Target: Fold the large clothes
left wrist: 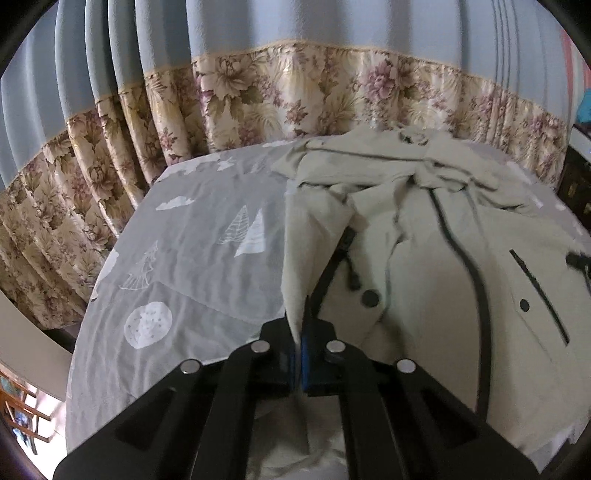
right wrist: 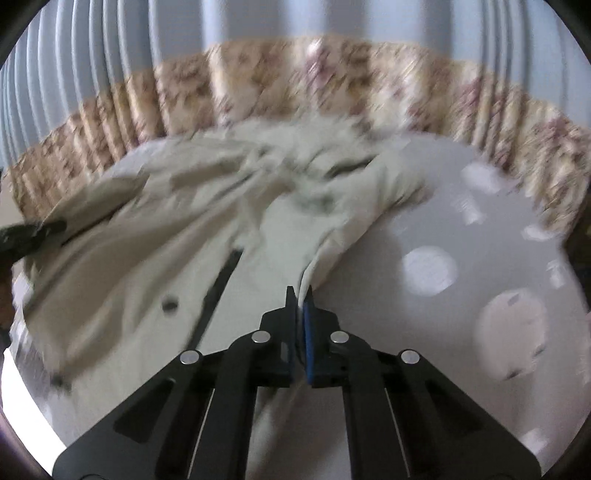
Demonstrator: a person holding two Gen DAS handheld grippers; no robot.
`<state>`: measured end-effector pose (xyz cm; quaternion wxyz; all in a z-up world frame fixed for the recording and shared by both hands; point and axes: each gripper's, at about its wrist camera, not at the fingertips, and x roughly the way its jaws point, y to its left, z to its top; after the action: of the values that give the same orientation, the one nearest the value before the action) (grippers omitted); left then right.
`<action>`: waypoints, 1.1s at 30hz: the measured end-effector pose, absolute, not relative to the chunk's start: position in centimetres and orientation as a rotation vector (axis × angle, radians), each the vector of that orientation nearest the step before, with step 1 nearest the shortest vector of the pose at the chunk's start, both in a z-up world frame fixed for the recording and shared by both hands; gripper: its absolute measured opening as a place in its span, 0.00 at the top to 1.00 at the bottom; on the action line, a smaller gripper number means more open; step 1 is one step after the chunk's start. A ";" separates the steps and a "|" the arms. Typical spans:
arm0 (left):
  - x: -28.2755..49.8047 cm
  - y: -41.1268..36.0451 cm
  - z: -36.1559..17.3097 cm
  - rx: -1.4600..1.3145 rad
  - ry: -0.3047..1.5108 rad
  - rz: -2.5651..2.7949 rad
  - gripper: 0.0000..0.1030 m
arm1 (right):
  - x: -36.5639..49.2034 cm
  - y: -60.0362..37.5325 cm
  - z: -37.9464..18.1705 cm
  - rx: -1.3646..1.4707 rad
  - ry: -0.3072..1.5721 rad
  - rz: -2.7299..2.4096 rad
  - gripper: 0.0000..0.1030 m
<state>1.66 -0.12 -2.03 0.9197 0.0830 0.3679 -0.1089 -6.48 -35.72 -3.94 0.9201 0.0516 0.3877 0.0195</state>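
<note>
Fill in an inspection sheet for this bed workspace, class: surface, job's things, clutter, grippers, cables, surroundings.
Surface: grey bed sheet with white tree and cloud prints, lightly wrinkled.
Job's things: beige coat lying crumpled on the sheet, dark buttons and trim showing; not yet folded.
Clutter: nothing seen on the sheet besides the coat.
Grippers: left gripper shut on the coat's edge, cloth pinched between the fingers; right gripper shut on another edge, that view blurred.
Cables: nothing seen; the dark cord looks like the coat's own drawstring.
Surroundings: blue curtain with floral border behind the bed.
</note>
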 end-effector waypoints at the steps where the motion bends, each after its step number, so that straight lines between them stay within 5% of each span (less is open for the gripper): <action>1: 1.2 -0.6 -1.5 0.164 0.750 -0.232 0.98 | -6.4 -36.9 -3.2 0.113 0.781 0.015 0.97; 12: -5.2 -5.1 0.2 -0.055 0.803 -0.369 0.98 | -6.0 -50.2 -0.1 0.059 0.750 -0.225 0.97; 19: -6.1 -3.7 -4.0 -0.073 0.914 -0.267 0.96 | -8.7 -50.8 -2.6 0.025 0.834 -0.233 0.97; 21: -6.4 -3.4 -4.3 -0.062 0.920 -0.267 0.91 | -8.9 -50.4 -3.4 -0.007 0.869 -0.242 0.94; 22: -6.4 -3.0 -4.2 -0.052 0.912 -0.252 0.74 | -9.1 -50.7 -3.5 -0.015 0.877 -0.264 0.84; 23: -6.5 -2.7 -3.7 -0.039 0.899 -0.220 0.47 | -9.3 -50.8 -3.5 -0.009 0.878 -0.272 0.63; 25: -6.5 -2.2 -2.2 -0.016 0.852 -0.183 0.33 | -9.9 -51.6 -2.1 0.016 0.835 -0.277 0.34; 33: -0.3 -4.3 5.2 0.027 0.697 -0.226 0.17 | -4.6 -48.2 3.9 -0.028 0.711 -0.092 0.25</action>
<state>-0.30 -4.33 5.20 0.9336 0.0134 0.3405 -0.1107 -4.61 -48.17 3.91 0.9363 -0.0137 0.3479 -0.0451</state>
